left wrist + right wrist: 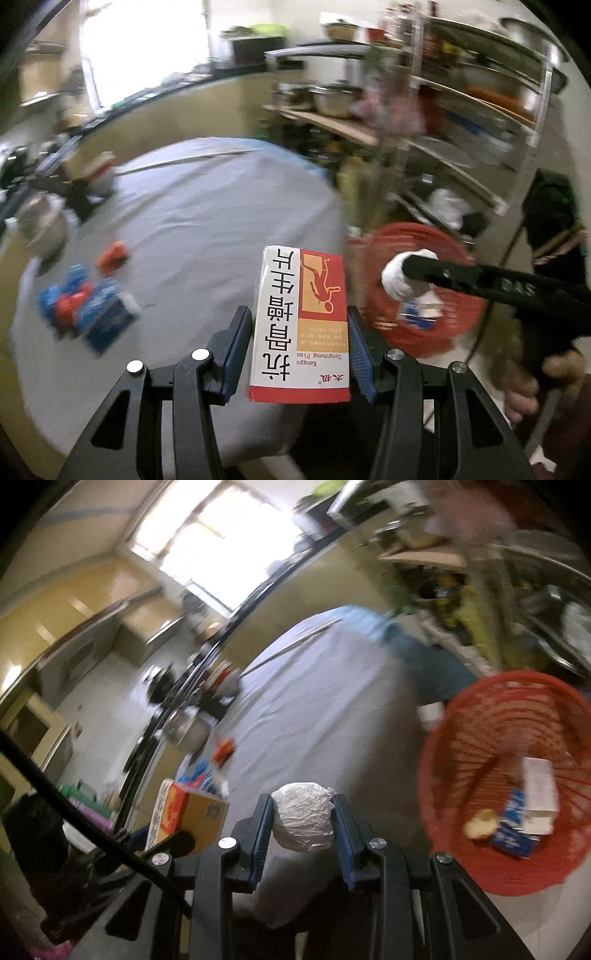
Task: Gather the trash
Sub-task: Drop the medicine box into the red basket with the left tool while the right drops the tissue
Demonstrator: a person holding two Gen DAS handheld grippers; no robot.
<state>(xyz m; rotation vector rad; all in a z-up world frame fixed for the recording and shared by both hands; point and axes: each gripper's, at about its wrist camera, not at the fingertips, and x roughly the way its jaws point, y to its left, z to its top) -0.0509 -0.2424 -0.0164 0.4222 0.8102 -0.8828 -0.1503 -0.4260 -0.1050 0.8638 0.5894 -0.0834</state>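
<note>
Both hands are carrying trash toward the red basket (509,794), so the step in hand looks like the delivery rather than the pick-up. The left tool (300,332) pinches a red-and-white medicine box (300,325) between its blue pads, low in the centre of the left wrist view, with the grey-covered surface (192,221) behind it. The right tool (303,825) is pressed together on a crumpled white paper ball (303,821), low centre in its own view; in the left wrist view that ball hangs in front of the basket at right of centre. The basket sits at the right edge of the right wrist view and already holds a few cartons and a scrap. More blue and red packets (85,299) lie on the surface at lower left. The next move probably calls for bringing each tool over the basket's mouth before spreading its jaws, the paper ball likely first.
</note>
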